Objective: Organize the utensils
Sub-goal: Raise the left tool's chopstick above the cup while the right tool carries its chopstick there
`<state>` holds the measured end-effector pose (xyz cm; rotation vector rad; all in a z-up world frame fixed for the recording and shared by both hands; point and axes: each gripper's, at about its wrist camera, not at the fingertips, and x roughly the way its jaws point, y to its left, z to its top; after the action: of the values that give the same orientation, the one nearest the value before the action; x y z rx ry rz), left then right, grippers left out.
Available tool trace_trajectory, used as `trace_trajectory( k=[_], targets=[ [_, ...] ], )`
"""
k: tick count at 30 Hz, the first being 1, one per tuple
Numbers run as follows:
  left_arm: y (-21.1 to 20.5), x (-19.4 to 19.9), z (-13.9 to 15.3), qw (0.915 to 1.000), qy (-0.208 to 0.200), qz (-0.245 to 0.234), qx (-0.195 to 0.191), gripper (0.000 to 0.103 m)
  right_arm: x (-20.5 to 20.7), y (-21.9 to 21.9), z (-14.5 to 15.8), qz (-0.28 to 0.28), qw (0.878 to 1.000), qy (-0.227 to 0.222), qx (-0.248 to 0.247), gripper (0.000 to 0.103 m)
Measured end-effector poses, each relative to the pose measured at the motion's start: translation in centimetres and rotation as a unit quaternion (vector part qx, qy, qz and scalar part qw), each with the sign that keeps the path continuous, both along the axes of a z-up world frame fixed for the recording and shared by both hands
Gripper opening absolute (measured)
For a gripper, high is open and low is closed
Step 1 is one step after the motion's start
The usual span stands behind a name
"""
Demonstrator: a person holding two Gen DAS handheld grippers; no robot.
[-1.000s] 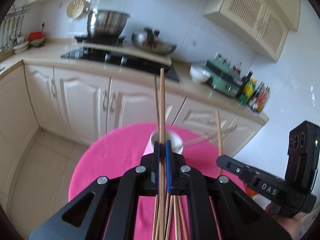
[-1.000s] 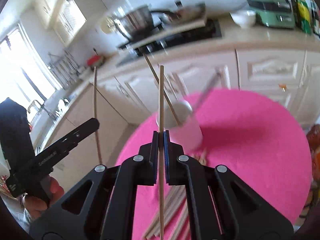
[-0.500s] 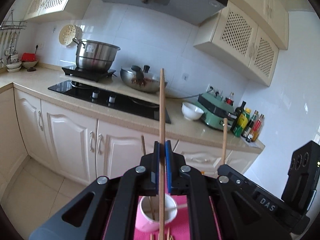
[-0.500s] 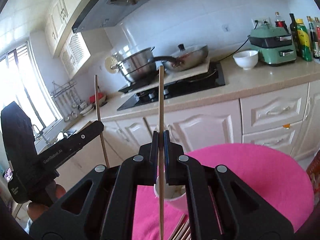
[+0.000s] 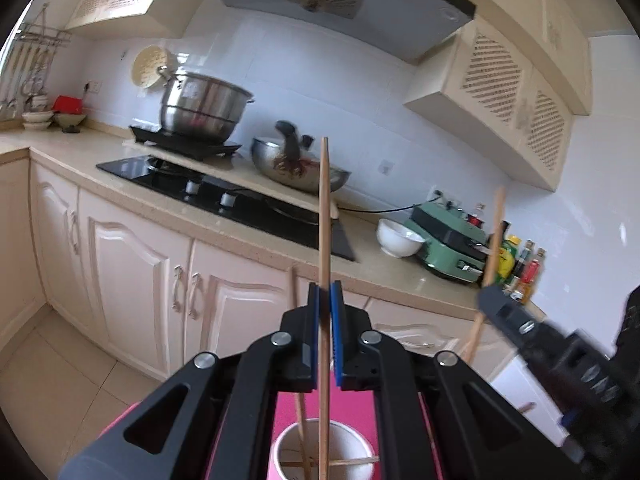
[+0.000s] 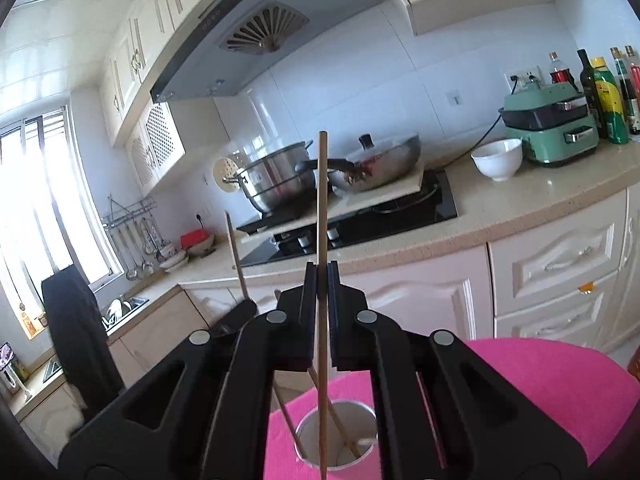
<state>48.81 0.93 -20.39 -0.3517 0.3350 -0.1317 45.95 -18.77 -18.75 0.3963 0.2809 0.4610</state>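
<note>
My left gripper (image 5: 324, 292) is shut on a wooden chopstick (image 5: 324, 216) held upright, its lower end inside a white cup (image 5: 320, 456) on the pink tablecloth (image 5: 292, 408). The cup holds other chopsticks (image 5: 298, 360) leaning in it. My right gripper (image 6: 321, 274) is shut on a second upright chopstick (image 6: 322, 208), whose lower end dips into the same white cup (image 6: 338, 438). At the right of the left wrist view the right gripper (image 5: 492, 292) is blurred, its chopstick (image 5: 494, 240) rising above it. Left of centre in the right wrist view, the left gripper's chopstick (image 6: 237, 252) shows.
Behind the round pink table (image 6: 540, 376) runs a kitchen counter (image 5: 80, 160) with a black hob (image 5: 224, 196), a steel pot (image 5: 200, 104), a wok (image 5: 300, 164), a white bowl (image 6: 497, 158), a green appliance (image 6: 552, 124) and several bottles (image 6: 604, 92). Cabinet doors (image 5: 132, 280) stand below.
Both grippers have tipped up from looking down at the table toward the counter, and moved over the white cup. Both chopsticks' lower ends now sit in the cup.
</note>
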Motion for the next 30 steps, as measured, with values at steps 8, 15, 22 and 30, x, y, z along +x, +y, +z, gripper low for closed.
trace_trajectory(
  k=[8,15,22,30],
  targets=[
    [-0.3,0.8,-2.8,0.9997,0.009,0.021,0.004,0.006,0.6,1.0,-1.3,-0.014,0.999,-0.032,-0.028,0.006],
    [-0.8,-0.4,-4.1,0.9993,0.034,0.013,0.013,0.006,-0.1,1.5,-1.3,-0.005,0.998,-0.043,-0.055,0.006],
    [-0.3,-2.1,-4.9,0.9978,0.064,0.009,0.013,0.006,-1.6,2.0,-1.9,0.002,0.996,-0.033,-0.081,0.006],
    [-0.5,-3.2,-4.4,0.996,0.087,-0.003,0.019,0.017,-2.8,2.6,-2.3,0.011,0.993,-0.022,-0.119,0.006]
  ],
)
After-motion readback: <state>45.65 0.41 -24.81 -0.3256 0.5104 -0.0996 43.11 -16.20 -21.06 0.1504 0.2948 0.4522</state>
